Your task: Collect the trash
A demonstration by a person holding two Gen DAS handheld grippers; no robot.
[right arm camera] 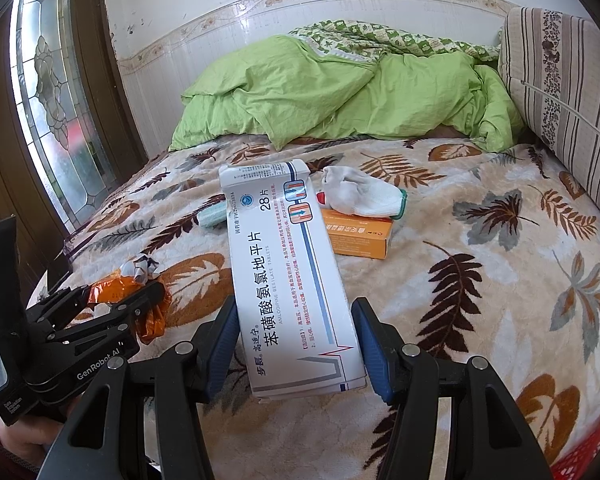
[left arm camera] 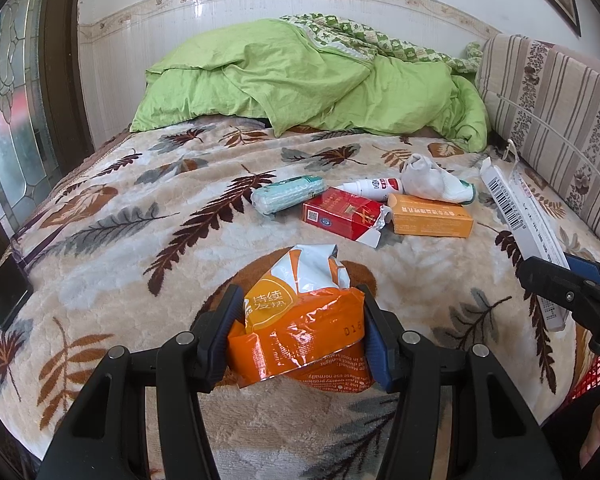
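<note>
Above the leaf-patterned blanket [left arm camera: 120, 248], the left gripper [left arm camera: 298, 332] clamps a crumpled orange wrapper [left arm camera: 296, 340] between its pads, while the right gripper [right arm camera: 296, 344] squeezes a long white tablet box [right arm camera: 288, 276] lifted off the blanket. Farther up the blanket lie a red cigarette pack [left arm camera: 340, 216], an orange box [left arm camera: 430, 220], a white glove [left arm camera: 436, 184] resting on that box, a small white bottle [left arm camera: 374, 188] and a teal roll [left arm camera: 286, 198].
</note>
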